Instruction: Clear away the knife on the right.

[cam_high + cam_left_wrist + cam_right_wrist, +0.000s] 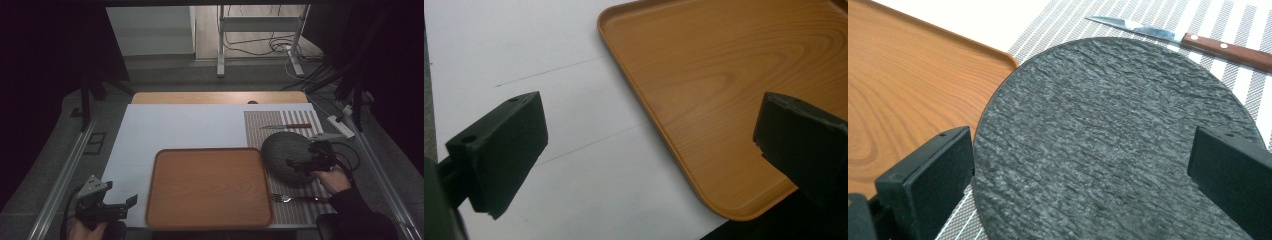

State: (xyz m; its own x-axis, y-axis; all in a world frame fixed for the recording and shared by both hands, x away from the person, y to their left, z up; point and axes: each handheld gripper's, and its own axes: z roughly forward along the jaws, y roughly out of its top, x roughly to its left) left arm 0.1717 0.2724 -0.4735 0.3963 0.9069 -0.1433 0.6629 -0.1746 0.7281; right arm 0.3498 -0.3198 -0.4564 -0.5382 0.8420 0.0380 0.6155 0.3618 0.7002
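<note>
A round dark slate plate (286, 152) lies on a striped placemat (300, 122) to the right of a wooden tray (210, 187). My right gripper (300, 163) hovers over the plate's near right part. In the right gripper view, the right gripper (1083, 165) is open, its jaws spread above the plate (1113, 130) with nothing held. My left gripper (120, 197) sits at the table's front left corner. Its jaws stand wide open (649, 140) over the white sheet (524, 50) and the tray's near left corner (734, 75).
A wooden-handled knife (287, 126) lies on the placemat behind the plate; the knife (1198, 42) points toward the tray (908, 85). A fork (295, 198) lies on the placemat in front of the plate. Cables and a power strip (340, 125) lie off the table's right edge.
</note>
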